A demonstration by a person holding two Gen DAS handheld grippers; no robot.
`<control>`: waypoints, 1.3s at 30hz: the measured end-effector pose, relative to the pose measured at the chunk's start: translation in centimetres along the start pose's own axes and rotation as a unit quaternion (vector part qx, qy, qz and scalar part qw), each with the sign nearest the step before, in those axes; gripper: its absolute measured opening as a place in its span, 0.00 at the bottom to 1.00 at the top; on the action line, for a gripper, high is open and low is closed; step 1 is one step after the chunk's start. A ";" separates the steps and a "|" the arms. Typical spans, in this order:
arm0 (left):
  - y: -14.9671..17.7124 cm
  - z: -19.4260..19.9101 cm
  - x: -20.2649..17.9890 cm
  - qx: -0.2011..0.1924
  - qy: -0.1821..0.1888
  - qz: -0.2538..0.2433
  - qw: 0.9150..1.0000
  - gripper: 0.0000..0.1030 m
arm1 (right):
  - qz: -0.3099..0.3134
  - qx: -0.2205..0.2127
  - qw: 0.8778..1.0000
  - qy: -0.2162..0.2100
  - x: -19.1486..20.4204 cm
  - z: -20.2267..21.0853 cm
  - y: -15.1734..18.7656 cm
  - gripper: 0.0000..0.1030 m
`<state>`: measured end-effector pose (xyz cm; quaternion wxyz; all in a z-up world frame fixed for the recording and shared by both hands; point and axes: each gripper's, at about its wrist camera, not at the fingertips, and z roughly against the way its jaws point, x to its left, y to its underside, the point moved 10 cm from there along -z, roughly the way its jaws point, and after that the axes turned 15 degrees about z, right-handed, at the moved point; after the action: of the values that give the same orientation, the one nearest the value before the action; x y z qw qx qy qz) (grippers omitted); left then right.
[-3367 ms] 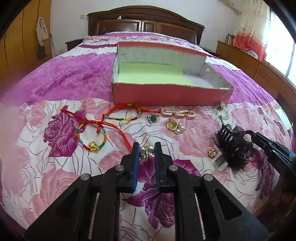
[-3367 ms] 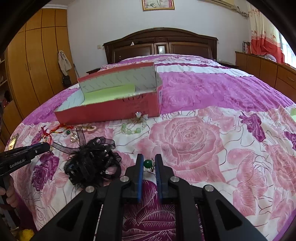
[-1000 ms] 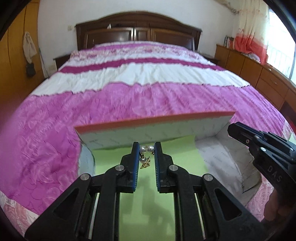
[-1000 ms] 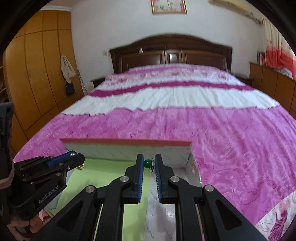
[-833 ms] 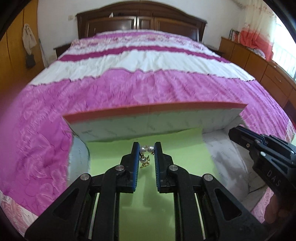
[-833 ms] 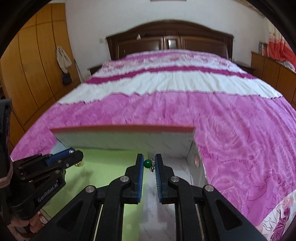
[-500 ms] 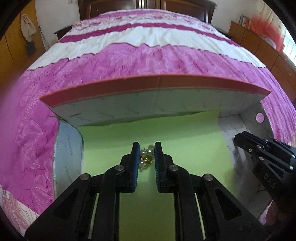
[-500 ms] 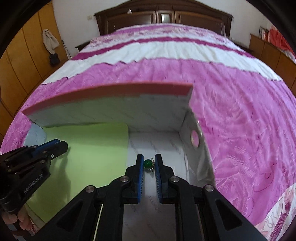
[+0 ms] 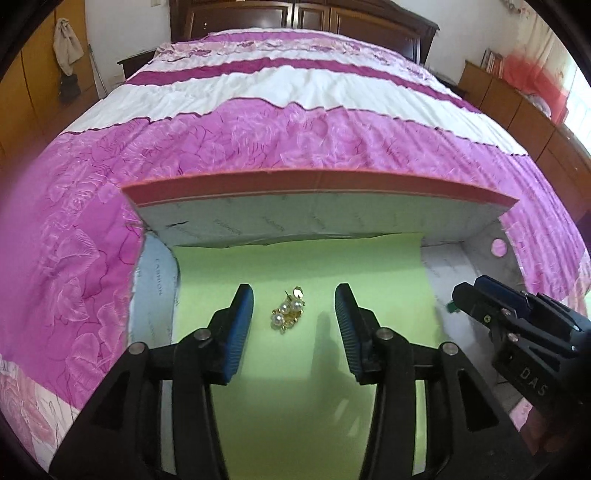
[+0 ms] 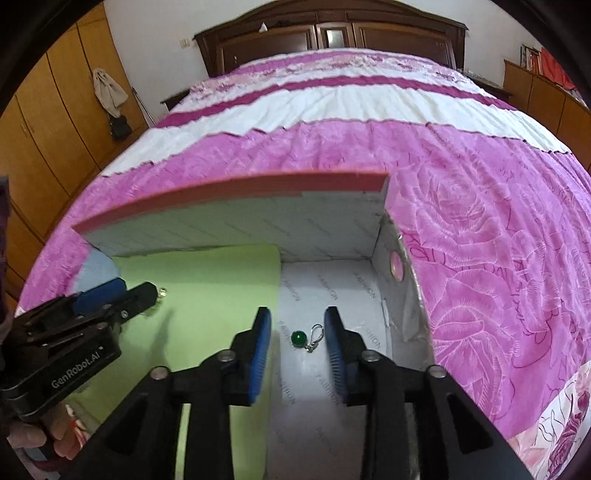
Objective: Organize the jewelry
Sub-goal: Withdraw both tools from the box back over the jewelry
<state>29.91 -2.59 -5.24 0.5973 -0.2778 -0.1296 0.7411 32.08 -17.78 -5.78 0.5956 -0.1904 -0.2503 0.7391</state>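
Note:
A red cardboard box [image 9: 317, 184] [image 10: 229, 192] lies on the bed, part of its floor covered by a green sheet [image 9: 303, 269] [image 10: 207, 280]. A gold and pearl earring cluster [image 9: 288, 312] rests on the green sheet between the fingers of my left gripper [image 9: 294, 308], whose jaws are opening with no pad touching it. A green bead pendant [image 10: 300, 338] with a silver clasp lies on the white box floor between the fingers of my right gripper [image 10: 297, 332], which is also opening, its pads clear of the pendant. Each gripper shows at the edge of the other's view.
The box walls stand close around both grippers, the far wall [image 9: 332, 218] just ahead and the right end wall with a round hole [image 10: 397, 264] beside the right gripper. A pink and white floral bedspread [image 9: 280, 122] surrounds the box. A wooden headboard [image 10: 332, 33] and cupboards stand beyond.
Both grippers came down into the box and spread their jaws. The pearl earrings dropped onto the green sheet and the green pendant onto the white floor.

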 end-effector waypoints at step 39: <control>6.6 10.3 2.3 -0.028 0.070 -0.026 0.997 0.39 | -0.027 -0.110 0.994 -0.007 1.9 13.6 9.0 0.47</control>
<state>18.44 -0.63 -0.89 0.6162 -0.3422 -0.1151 0.7000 16.68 -19.40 -0.19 0.5890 -0.2429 -0.3391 0.6922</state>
